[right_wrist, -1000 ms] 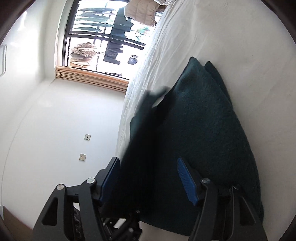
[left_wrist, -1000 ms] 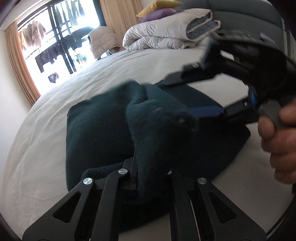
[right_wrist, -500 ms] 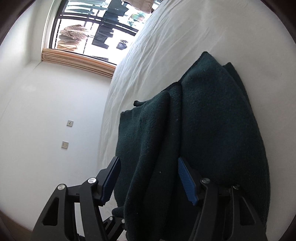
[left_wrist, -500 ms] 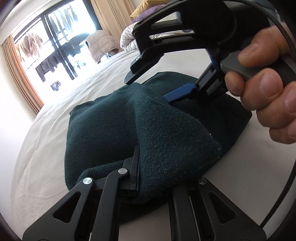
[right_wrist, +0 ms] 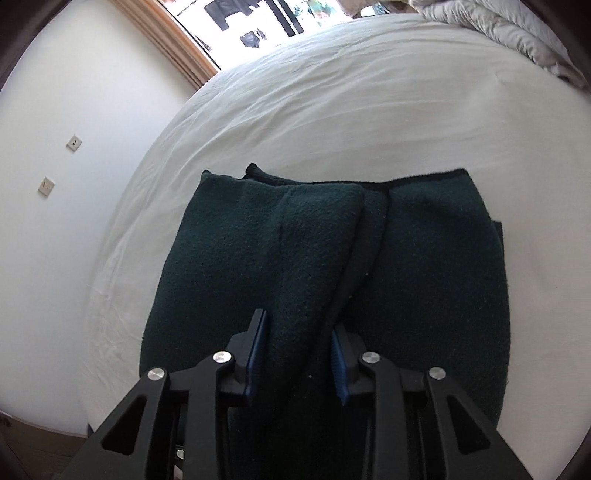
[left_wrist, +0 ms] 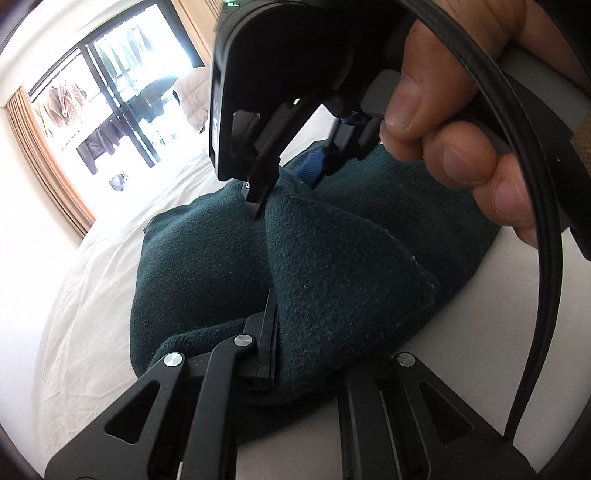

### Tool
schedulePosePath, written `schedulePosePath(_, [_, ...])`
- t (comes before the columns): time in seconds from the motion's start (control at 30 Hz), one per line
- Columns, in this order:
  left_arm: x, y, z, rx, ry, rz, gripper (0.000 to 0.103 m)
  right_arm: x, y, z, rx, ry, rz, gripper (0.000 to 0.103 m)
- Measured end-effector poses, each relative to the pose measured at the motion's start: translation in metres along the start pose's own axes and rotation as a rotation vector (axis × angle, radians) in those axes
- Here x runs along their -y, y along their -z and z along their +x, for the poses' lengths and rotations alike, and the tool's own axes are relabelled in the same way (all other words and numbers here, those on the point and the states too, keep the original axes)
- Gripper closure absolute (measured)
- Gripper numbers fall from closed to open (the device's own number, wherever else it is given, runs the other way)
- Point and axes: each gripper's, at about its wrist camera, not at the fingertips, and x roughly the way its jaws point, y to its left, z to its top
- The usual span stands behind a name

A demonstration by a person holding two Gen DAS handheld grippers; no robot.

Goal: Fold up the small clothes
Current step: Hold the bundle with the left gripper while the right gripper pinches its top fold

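Your dark green garment (right_wrist: 424, 280) lies on the white bed (right_wrist: 332, 110), partly folded, with a raised ridge of cloth running down its middle. In the right wrist view its long axis runs from near you toward the far window (right_wrist: 258, 22), and the far hem, edged in a darker band, lies crosswise to that line. Which end is the waist or the neck cannot be made out.

Your left gripper (left_wrist: 314, 354) has its jaws clamped on a near fold of the garment; the cloth bulges over and hides the right jaw, so only the left one shows against the fabric. Your right gripper (right_wrist: 297, 354) has its blue-padded jaws pressed on either side of the central ridge, holding it. In the left wrist view the same right gripper (left_wrist: 284, 184) comes down from above onto the far end of the ridge, with your right hand (left_wrist: 461, 122) wrapped round its handle and a black cable (left_wrist: 546, 258) looping down on the right.

The near edge of the garment is cut off behind the gripper bodies in both views. A grey quilt (right_wrist: 498, 33) sits at the far right of the bed, partly out of frame. Two wall sockets (right_wrist: 59, 162) show on the left wall.
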Motion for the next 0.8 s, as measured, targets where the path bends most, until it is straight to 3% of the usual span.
schedulePosePath(0.17, [0.008, -0.003, -0.004, -0.001, -0.005, 0.026, 0.095, 0.013, -0.001, -0.017, 0.039, 0.004, -0.040, 0.085])
schedulePosePath(0.4, [-0.011, -0.020, -0.010, 0.001, 0.055, -0.019, 0.095, 0.020, -0.010, -0.032, 0.078, -0.042, -0.032, 0.087])
schedulePosePath(0.8, [0.019, -0.045, -0.005, 0.006, 0.092, 0.060, 0.095, 0.051, -0.009, -0.042, 0.090, -0.041, -0.003, 0.087])
